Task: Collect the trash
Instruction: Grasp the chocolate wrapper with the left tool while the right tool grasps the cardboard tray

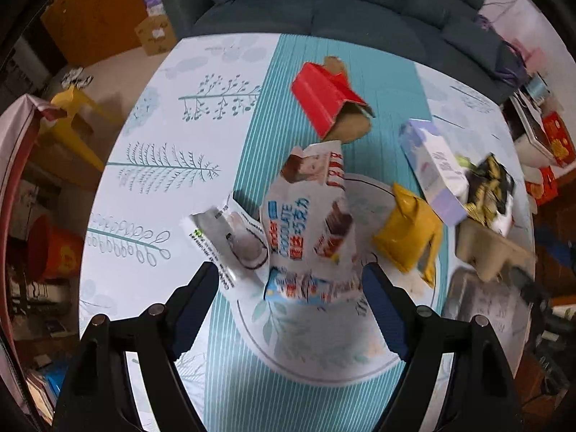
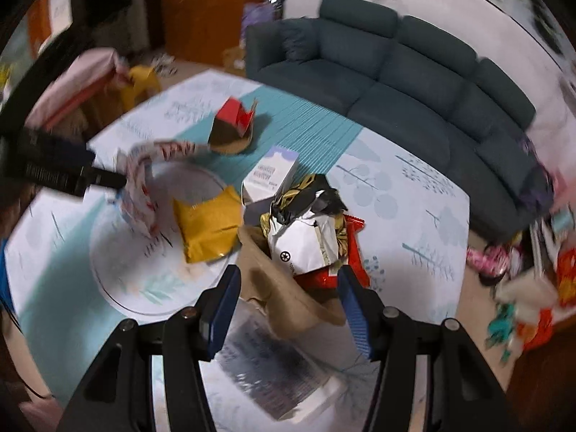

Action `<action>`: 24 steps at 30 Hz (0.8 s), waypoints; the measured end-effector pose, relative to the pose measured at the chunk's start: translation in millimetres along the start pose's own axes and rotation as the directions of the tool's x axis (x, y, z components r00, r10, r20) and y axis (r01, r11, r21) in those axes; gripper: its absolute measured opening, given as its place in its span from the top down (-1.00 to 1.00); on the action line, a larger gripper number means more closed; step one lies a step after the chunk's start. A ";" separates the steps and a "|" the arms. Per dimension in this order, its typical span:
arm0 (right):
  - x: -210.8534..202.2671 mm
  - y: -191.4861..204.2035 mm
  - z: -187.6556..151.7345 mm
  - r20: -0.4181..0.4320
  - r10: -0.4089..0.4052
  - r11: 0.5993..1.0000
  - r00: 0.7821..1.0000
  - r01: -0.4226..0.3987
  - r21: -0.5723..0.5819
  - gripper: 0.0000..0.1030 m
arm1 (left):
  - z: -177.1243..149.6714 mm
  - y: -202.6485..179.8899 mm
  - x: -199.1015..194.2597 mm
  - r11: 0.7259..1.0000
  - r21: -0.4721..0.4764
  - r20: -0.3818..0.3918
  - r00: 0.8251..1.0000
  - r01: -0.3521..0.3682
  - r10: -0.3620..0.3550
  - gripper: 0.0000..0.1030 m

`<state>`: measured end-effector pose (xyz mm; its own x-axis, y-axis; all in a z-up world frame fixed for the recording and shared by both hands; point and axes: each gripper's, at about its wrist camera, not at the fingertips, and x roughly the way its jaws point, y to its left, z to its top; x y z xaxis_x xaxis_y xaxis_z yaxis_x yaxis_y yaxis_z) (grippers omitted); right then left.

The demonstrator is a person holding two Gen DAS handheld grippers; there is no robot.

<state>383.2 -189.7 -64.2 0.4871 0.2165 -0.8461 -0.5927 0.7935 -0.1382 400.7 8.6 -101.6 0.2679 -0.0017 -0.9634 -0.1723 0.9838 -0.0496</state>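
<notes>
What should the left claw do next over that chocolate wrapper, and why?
Probably lower a little more and then close. The left gripper stands open with the white chocolate wrapper lying between its fingers on the table, but the pads do not look pressed on it yet, so nothing is held.

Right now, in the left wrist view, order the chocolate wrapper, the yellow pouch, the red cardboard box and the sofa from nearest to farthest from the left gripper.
1. chocolate wrapper, just ahead of the left gripper
2. yellow pouch, ahead to the right
3. red cardboard box, farther up the mat
4. sofa, beyond the mat's far edge
</notes>
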 end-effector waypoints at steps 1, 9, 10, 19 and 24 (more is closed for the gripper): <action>3.6 1.2 0.1 -0.005 0.002 1.000 1.000 -0.002 -0.025 -0.08 | 3.0 0.4 4.0 1.000 -0.009 -0.008 1.000 0.001 -0.001 -0.57; 13.4 17.5 -8.3 -0.056 0.109 0.984 0.992 -0.116 -0.138 0.76 | 23.6 -2.6 32.0 0.999 -0.039 -0.061 0.998 -0.004 0.001 -0.57; 11.4 20.3 -9.6 -0.054 0.114 0.981 0.992 -0.121 -0.152 0.77 | 25.7 -2.0 35.8 0.999 -0.045 -0.069 0.998 -0.005 0.002 -0.57; -25.5 28.2 -13.1 0.007 0.261 0.960 0.965 -0.258 -0.104 0.79 | 25.2 -3.8 36.4 0.999 -0.044 -0.047 0.999 0.005 -0.007 -0.05; -38.5 26.1 -15.3 0.035 0.292 0.956 0.956 -0.293 0.002 0.79 | 10.0 -8.6 8.1 1.000 -0.011 0.000 1.000 0.020 -0.020 -0.05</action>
<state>339.1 -186.1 -43.1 0.3149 0.4589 -0.8308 -0.7080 0.6966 0.1165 413.8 1.9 -106.3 0.2711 -0.0210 -0.9623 -0.1777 0.9815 -0.0714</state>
